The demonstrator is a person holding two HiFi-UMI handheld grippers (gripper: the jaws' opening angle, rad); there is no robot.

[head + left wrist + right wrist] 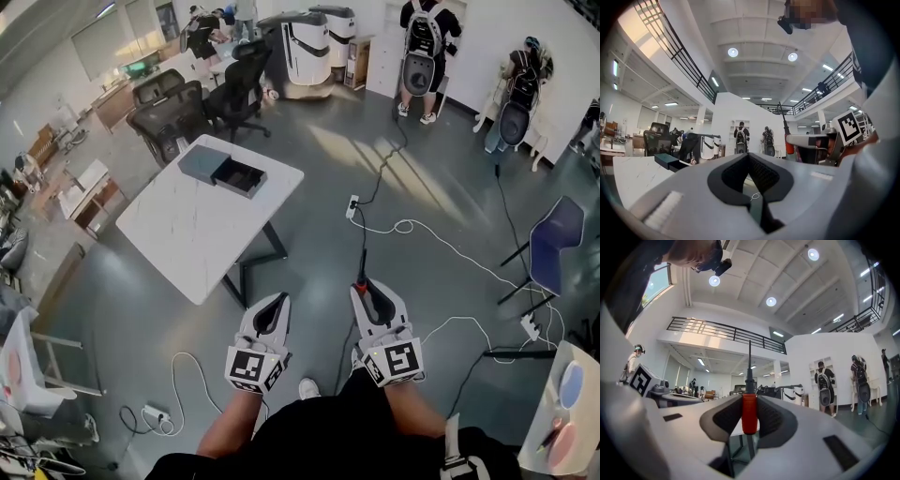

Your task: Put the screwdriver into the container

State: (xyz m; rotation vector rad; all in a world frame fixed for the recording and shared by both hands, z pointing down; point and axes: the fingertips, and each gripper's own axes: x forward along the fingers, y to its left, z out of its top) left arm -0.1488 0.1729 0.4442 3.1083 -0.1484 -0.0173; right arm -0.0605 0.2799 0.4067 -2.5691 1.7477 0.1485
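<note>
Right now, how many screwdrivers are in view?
1. The red-handled screwdriver is gripped between the jaws of the right gripper, with its shaft pointing forward. None shows on the white table. The dark container is too far off to check inside.

A large, open, lab-like office hall: office chairs [178, 117] at eleven o'clock, white machines [306, 52] at twelve, a railed mezzanine [726, 332] overhead.
</note>
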